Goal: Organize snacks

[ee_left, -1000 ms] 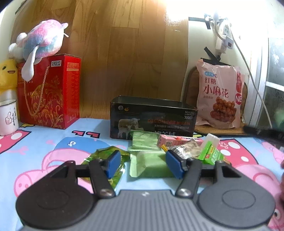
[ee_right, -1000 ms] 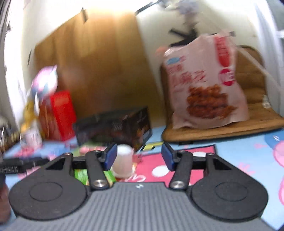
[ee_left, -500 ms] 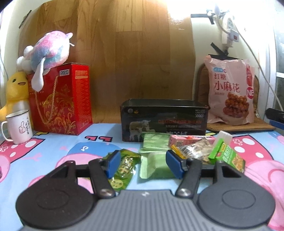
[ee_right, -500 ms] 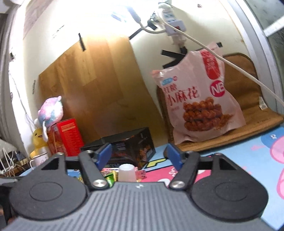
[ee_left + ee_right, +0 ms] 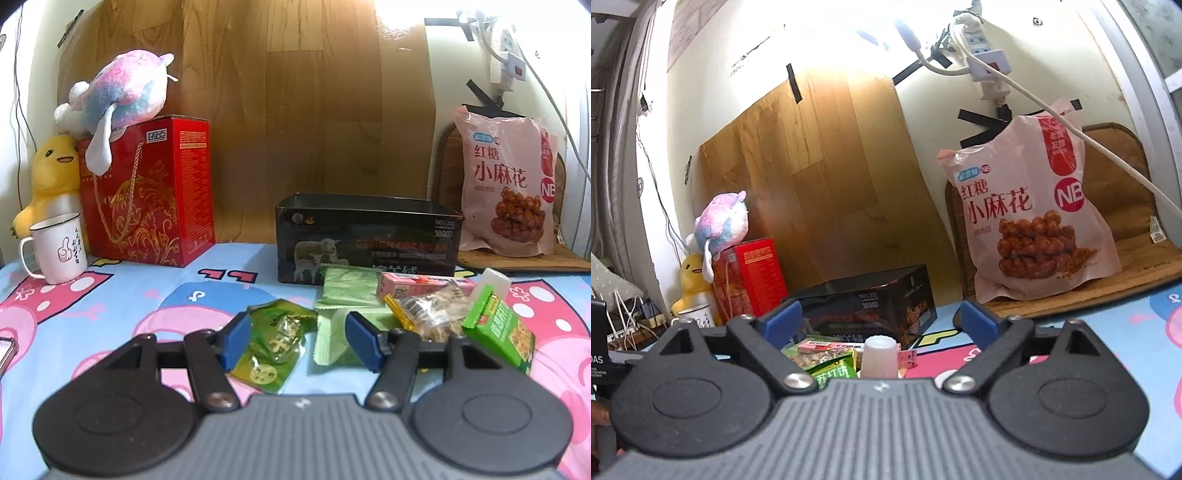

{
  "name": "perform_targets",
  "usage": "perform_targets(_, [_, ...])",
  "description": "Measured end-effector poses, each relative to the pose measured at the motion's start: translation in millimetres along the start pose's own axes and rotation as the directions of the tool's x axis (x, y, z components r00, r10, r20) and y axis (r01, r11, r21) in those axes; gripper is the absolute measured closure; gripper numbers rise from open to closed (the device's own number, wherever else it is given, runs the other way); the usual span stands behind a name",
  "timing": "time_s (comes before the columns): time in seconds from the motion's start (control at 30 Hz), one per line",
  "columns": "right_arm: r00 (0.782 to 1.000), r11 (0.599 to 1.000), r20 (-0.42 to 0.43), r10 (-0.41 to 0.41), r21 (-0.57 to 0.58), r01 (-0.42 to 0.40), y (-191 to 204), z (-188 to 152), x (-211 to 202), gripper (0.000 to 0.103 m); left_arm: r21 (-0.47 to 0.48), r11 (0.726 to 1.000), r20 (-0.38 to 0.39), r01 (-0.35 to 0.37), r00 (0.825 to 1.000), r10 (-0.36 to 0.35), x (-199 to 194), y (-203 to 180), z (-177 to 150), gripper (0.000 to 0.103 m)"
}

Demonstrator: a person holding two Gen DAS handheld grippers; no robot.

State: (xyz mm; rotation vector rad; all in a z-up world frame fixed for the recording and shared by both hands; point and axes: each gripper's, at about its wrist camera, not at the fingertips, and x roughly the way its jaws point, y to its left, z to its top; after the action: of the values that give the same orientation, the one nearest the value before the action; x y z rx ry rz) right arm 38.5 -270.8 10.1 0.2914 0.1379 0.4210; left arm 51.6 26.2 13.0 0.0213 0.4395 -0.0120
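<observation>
Several snack packets lie loose on the cartoon tablecloth [image 5: 110, 295] in front of the open black tin [image 5: 369, 236]. We hold the left gripper [image 5: 293, 341] low with its fingers spread, empty, bracketing the yellow-green packet [image 5: 275, 343] and the pale green wafer pack [image 5: 332, 343]. The right gripper [image 5: 882, 321] hovers higher, likewise spread and empty. Risk: closing now may pinch two wrappers together, or the slick film may slip out.
</observation>
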Motion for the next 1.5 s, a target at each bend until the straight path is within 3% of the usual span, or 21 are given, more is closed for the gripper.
perform_targets(0.53, [0.988, 0.995, -0.149, 0.035, 0.1, -0.02, -10.4, -4.7, 13.9, 0.007, -0.007, 1.0, 0.0, 0.01, 1.0, -0.01, -0.3, 0.0, -0.2, 0.04])
perform_targets(0.97, [0.982, 0.994, -0.187, 0.028, 0.113, -0.006, -13.2, -5.5, 16.8, 0.008, -0.006, 0.999, 0.044, 0.053, 0.998, -0.052, -8.7, 1.4, -0.9, 0.034])
perform_targets(1.27, [0.973, 0.995, -0.229, 0.038, 0.101, -0.015, -13.4, -6.1, 22.7, 0.018, -0.031, 0.996, 0.032, 0.081, 0.996, -0.08, -7.6, 6.4, 0.0, 0.034])
perform_targets(1.5, [0.97, 0.995, -0.242, 0.031, 0.099, -0.007, -14.2, -6.7, 24.8, 0.031, -0.021, 0.997, 0.037, 0.077, 0.996, -0.077, -8.5, 4.8, -0.5, 0.034])
